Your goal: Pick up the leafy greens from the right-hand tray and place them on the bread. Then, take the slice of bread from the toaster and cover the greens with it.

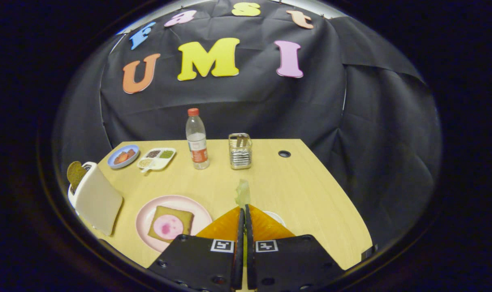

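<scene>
The tongs [244, 209] have their 2 fingers drawn almost together, clamped on a pale leafy green [242, 194] that sticks up from between the tips and is lifted above the table [307, 190]. Just behind the right finger, at about 4 o'clock from the tips, the rim of a white tray [276, 217] peeks out.

At 8 o'clock from the tips lies a pink plate [146, 215] with a slice of bread [171, 224] on it; a round pink slice of meat [167, 227] sits on top of the bread. Farther out toward 9 o'clock stands a white toaster [96, 198], with a dark slice of toast [75, 173] poking out of its slot.

Beyond the tips, at 11 o'clock, a clear water bottle [197, 140] with a red cap stands upright, and at 12 o'clock, just beside it, a wire holder [240, 151] with utensils inside. Toward 10 o'clock, near the far left corner of the table, are a blue plate [123, 156] with reddish pieces of food and, next to it, a white divided tray [156, 158] with 4 small portions in its compartments. At 1 o'clock a round cable hole [284, 153] is set in the light wooden tabletop. Black cloth [372, 134] hangs behind and to the right of the table.
</scene>
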The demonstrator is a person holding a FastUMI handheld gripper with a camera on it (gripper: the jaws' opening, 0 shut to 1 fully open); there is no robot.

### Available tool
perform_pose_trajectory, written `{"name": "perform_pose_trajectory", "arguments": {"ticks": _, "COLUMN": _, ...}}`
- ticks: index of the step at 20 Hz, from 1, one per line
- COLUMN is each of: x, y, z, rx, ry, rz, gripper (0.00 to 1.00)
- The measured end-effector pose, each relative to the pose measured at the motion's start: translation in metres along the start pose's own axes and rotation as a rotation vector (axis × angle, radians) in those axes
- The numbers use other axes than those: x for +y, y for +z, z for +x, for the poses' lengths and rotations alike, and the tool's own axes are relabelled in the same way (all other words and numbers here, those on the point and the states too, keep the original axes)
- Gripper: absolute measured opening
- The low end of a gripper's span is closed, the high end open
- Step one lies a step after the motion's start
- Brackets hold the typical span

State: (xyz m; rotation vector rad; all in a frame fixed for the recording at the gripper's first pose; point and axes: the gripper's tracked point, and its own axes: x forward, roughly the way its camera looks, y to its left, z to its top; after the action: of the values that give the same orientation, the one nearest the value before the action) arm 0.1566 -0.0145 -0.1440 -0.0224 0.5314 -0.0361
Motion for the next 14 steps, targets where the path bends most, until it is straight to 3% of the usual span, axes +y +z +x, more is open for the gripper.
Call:
{"name": "perform_pose_trajectory", "arguments": {"ticks": 7, "x": 0.106, "y": 0.002, "z": -0.029, "rx": -0.049, "ry": 0.085, "rz": -0.165, "gripper": 0.05}}
{"name": "perform_pose_trajectory", "arguments": {"ticks": 14, "x": 0.21, "y": -0.026, "z": -0.024, "rx": 0.0, "ry": 0.274, "rz": -0.24, "gripper": 0.05}}
